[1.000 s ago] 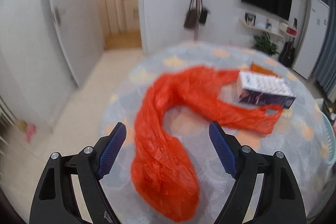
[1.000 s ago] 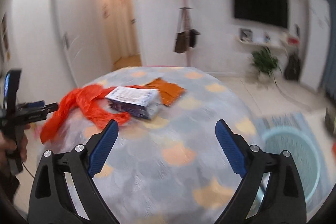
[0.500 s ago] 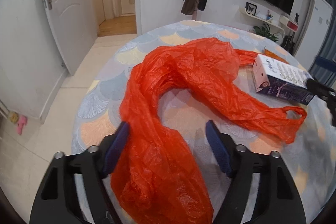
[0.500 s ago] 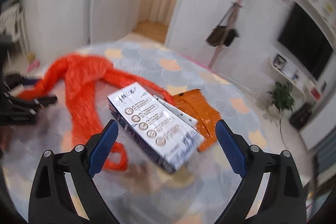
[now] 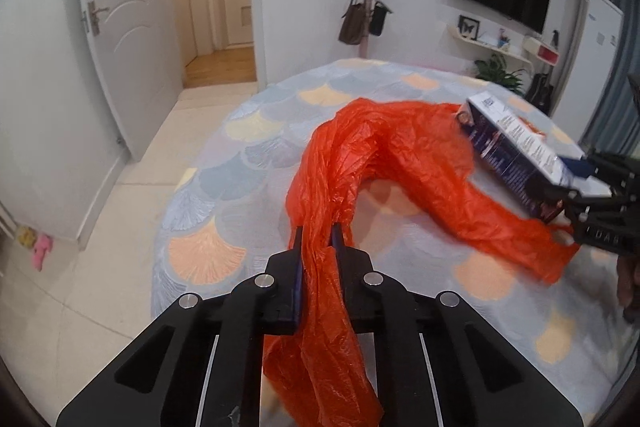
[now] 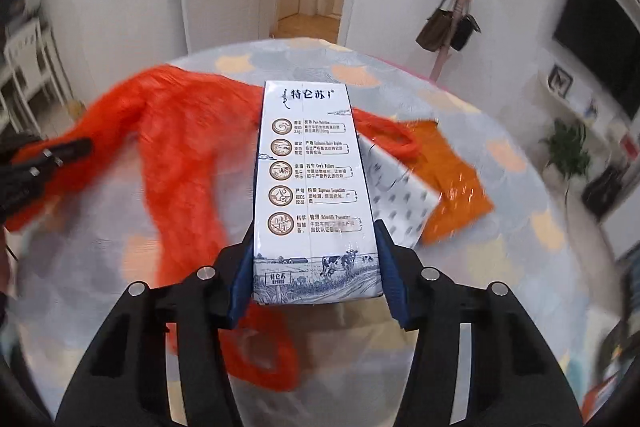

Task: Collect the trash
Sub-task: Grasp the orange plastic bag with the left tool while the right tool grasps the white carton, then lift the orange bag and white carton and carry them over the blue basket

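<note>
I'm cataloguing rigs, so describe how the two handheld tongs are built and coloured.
Both look alike. The left tongs and right tongs have matte black plastic frames with triangular cut-outs and round silver bolt heads. Their fingers carry dark blue ribbed pads. White lettering, too blurred to read, marks the side of the right tongs. No sleeves or cables clearly show.

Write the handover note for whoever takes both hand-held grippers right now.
Left hand-held gripper: jaws closing, pinching a bunched part of the orange plastic bag.
Right hand-held gripper: jaws closing on the near end of the milk carton, pads at both its sides.
Bag lies stretched across the round table; an orange wrapper lies beyond the carton.
Done: both things gripped.
Left: open the bag, put in carton and wrapper.
</note>
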